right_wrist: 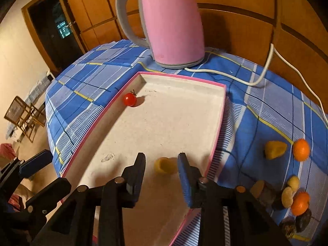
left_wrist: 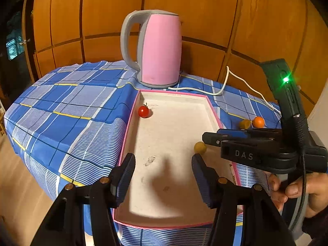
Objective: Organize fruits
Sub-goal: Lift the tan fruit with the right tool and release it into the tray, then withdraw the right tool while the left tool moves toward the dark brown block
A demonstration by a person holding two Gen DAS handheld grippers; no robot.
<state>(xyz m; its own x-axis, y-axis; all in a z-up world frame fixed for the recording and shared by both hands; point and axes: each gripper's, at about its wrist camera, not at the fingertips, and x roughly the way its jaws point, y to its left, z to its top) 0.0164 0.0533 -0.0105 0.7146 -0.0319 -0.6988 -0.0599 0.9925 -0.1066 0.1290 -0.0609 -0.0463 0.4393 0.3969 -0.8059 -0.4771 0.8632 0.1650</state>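
Yellow fruit (right_wrist: 164, 165) half-hidden between right claw (right_wrist: 162, 164) fingers

The left tongs (left_wrist: 163, 165) point down, jaws apart, holding nothing. The right tongs (right_wrist: 162, 165) tilt down too, jaws a little apart. A hand (left_wrist: 295, 192) grips the right handle.

light: warm, kinda dim indoor glow from above | shadows: soft dark blob on the tray (left_wrist: 174, 123) floor | glare: green LED (left_wrist: 285, 79) flares | edges: heavy fisheye bend, black corners | focus: yellow fruit (right_wrist: 164, 165) blurry
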